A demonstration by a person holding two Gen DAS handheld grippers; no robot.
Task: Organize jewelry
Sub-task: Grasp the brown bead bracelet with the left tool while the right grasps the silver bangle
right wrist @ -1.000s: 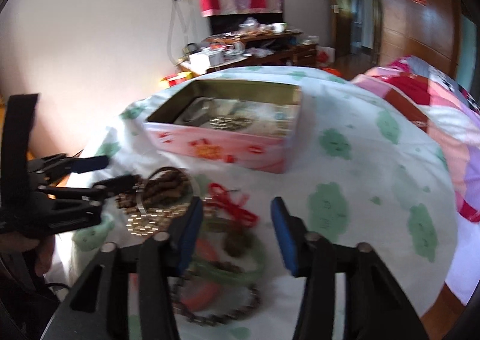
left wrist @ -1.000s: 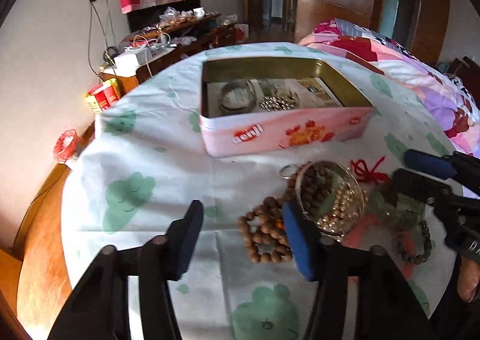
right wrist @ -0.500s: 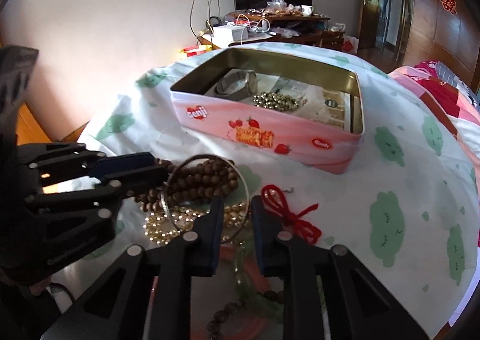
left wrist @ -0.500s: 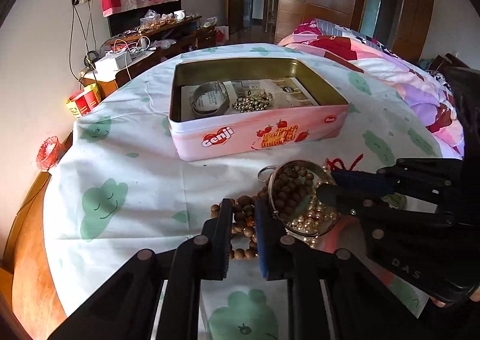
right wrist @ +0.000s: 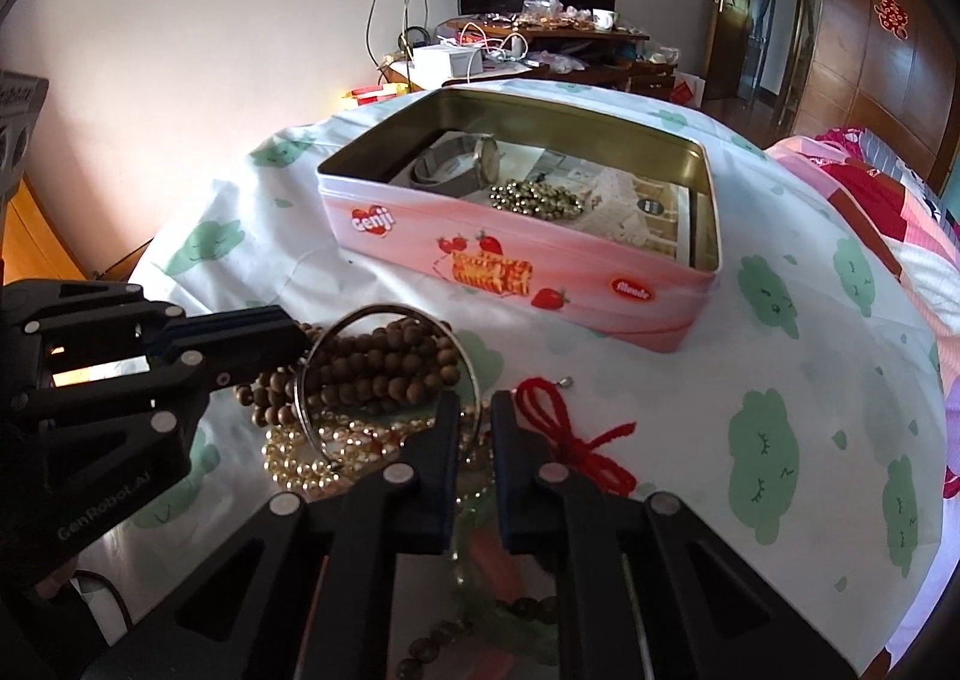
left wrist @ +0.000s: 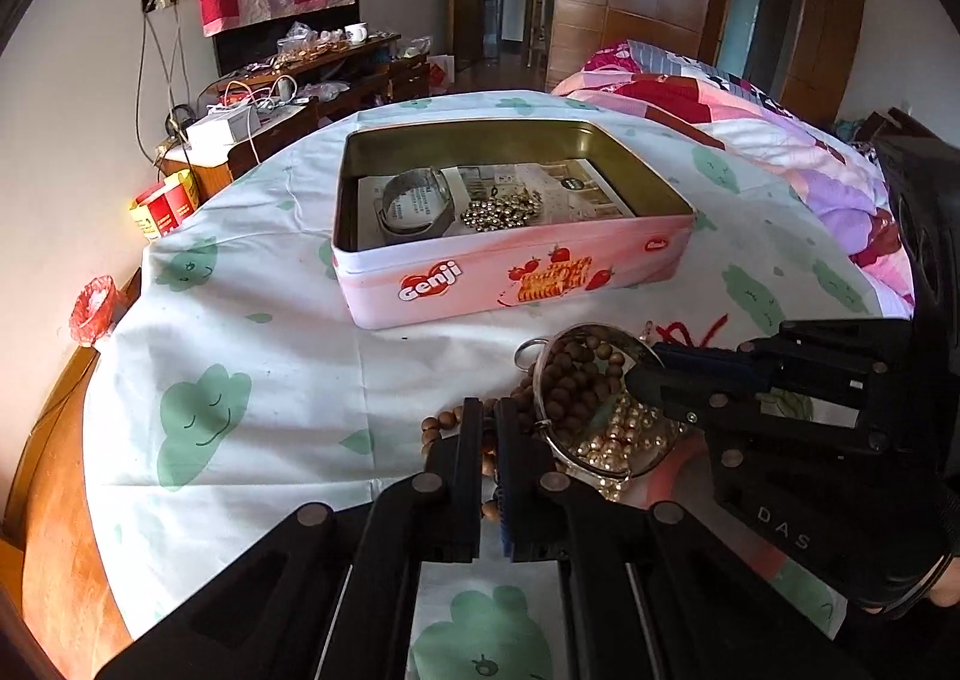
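Observation:
A pink Genji tin (left wrist: 516,278) (right wrist: 510,266) stands open on the table, holding a silver watch (left wrist: 414,200) (right wrist: 462,164) and a small gold bead chain (left wrist: 501,212) (right wrist: 537,197). In front of it lies a jewelry pile: brown wooden beads (left wrist: 570,374) (right wrist: 384,368), a silver bangle (left wrist: 543,398) (right wrist: 306,380) tipped up on edge, pearl beads (left wrist: 624,440) (right wrist: 300,458) and a red cord (right wrist: 576,434). My left gripper (left wrist: 491,416) (right wrist: 294,332) is shut on the wooden beads. My right gripper (right wrist: 477,410) (left wrist: 636,374) is shut on the bangle's rim.
The round table wears a white cloth with green cloud prints (left wrist: 204,416). A green bangle and dark bead bracelet (right wrist: 456,632) lie under my right gripper. A bed with a patchwork quilt (left wrist: 780,140) is to the right. A cluttered wooden sideboard (left wrist: 288,92) stands by the far wall.
Both grippers went from wide open to shut, the left closing on the wooden beads and the right on the bangle. The bangle now stands up on edge.

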